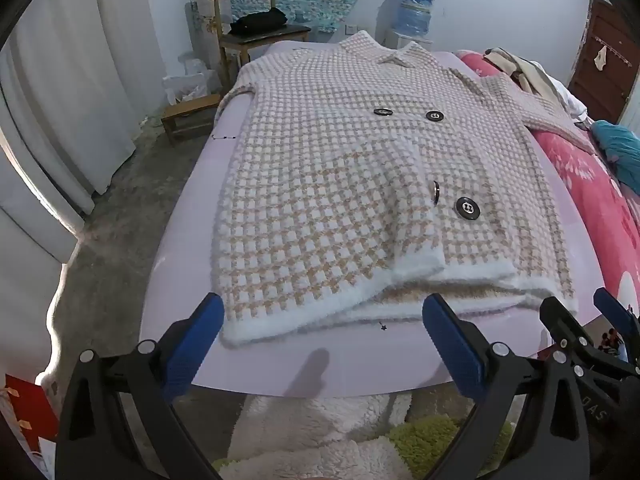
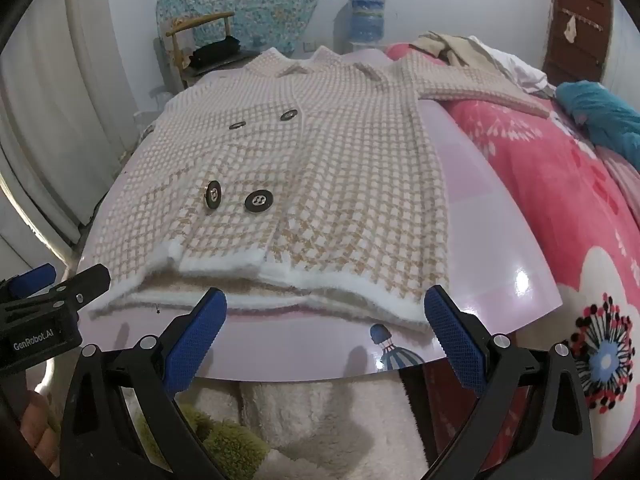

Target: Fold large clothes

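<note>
A beige-and-white checked knit coat [image 1: 360, 176] with black buttons lies flat, front up, on a pale pink board [image 1: 184, 216]; it also shows in the right wrist view [image 2: 320, 168]. Its collar is at the far end and its white fuzzy hem [image 1: 320, 312] faces me. The right sleeve [image 2: 472, 88] stretches out over the pink bedding. My left gripper [image 1: 322, 332] is open and empty, just short of the hem's left half. My right gripper [image 2: 326, 324] is open and empty, just short of the hem's right half. The right gripper's fingers [image 1: 560, 320] show at the left view's right edge.
A pink flowered blanket [image 2: 560, 208] with loose clothes [image 2: 600, 116] lies to the right. A wooden chair [image 1: 256, 32] and a low stool [image 1: 188, 116] stand at the far left on the concrete floor. A water dispenser [image 1: 414, 12] is behind. A fluffy rug [image 2: 320, 420] lies below the board.
</note>
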A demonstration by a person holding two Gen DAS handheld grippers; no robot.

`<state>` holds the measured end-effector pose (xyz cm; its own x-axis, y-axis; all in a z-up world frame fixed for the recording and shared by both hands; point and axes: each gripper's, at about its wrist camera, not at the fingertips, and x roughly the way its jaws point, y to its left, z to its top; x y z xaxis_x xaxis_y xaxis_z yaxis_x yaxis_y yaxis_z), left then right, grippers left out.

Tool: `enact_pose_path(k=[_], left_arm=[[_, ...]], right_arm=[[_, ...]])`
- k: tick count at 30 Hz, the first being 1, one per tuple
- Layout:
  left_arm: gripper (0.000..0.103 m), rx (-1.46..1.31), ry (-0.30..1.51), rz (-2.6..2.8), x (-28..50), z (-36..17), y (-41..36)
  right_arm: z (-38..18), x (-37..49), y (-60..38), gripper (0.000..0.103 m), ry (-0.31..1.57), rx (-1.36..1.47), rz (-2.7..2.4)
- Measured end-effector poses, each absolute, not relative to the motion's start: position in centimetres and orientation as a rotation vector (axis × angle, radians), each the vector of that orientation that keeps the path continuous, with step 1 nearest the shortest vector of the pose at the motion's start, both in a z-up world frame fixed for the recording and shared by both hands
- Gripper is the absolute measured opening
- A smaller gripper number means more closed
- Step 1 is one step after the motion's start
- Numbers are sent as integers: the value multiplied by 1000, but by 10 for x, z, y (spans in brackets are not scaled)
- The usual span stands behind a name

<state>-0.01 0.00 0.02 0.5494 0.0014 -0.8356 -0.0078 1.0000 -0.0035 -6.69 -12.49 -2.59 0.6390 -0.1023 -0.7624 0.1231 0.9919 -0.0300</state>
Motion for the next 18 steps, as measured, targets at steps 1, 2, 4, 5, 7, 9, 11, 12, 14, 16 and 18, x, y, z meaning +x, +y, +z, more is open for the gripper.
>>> enact_pose_path(k=[1, 2, 4, 5, 7, 9, 11, 12, 14, 16, 18], left_arm=[[98, -8, 990, 6, 0, 0, 0], [98, -8, 990, 7, 0, 0, 0], [98, -10, 990, 6, 0, 1, 0], [98, -11, 989, 8, -1, 1, 1], [98, -11, 988, 12, -1, 2, 0], [98, -10, 987, 16, -2, 2, 0], [98, -12, 991, 4, -4, 3, -3], [98, -12, 991, 5, -5, 4, -4], [98, -12, 991, 6, -5, 4, -4], [98, -11, 992, 3, -3, 3, -2], [98, -11, 991, 5, -4, 4, -2]], right_arm=[[-26, -67, -125, 95, 867, 24, -129], [-25, -67, -125, 95, 866, 22, -129], [-25, -67, -124, 95, 865, 23, -130], [-25, -67, -124, 95, 864, 23, -131], [-25, -67, -124, 95, 861, 24, -131], [-25, -67, -123, 95, 859, 22, -132], [-26, -68, -122, 95, 858, 22, -130], [-26, -69, -122, 95, 857, 21, -130], [-29, -64, -122, 95, 867, 22, -127], [-30, -64, -121, 95, 865, 22, -127], [-31, -66, -122, 95, 863, 23, -126]])
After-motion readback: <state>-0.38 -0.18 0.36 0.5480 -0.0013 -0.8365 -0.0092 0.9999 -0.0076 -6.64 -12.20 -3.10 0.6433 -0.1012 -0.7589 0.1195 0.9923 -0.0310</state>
